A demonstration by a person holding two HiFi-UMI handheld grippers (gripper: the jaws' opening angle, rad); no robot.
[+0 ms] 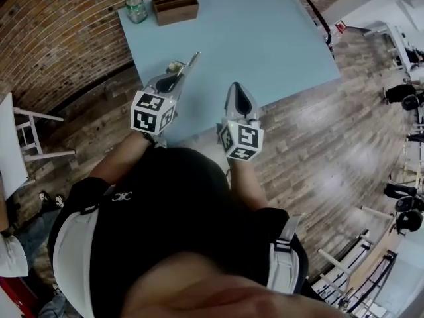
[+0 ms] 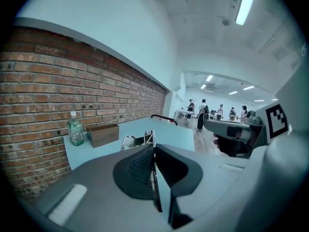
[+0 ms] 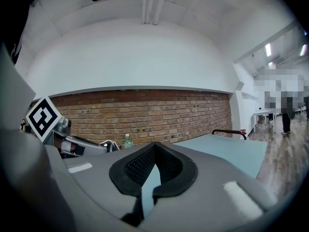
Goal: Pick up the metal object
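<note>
A person's black-clad torso (image 1: 165, 204) is seen at the bottom of the head view. Two grippers are held beyond it, at the near edge of one light blue table (image 1: 265, 38). The left gripper (image 1: 173, 81) is clamped on the one metal object (image 1: 189, 65), left of centre. The right gripper (image 1: 237, 86) is closed on nothing. One bottle (image 1: 136, 6) and one wooden box (image 1: 175, 7) are set side by side at upper left.
</note>
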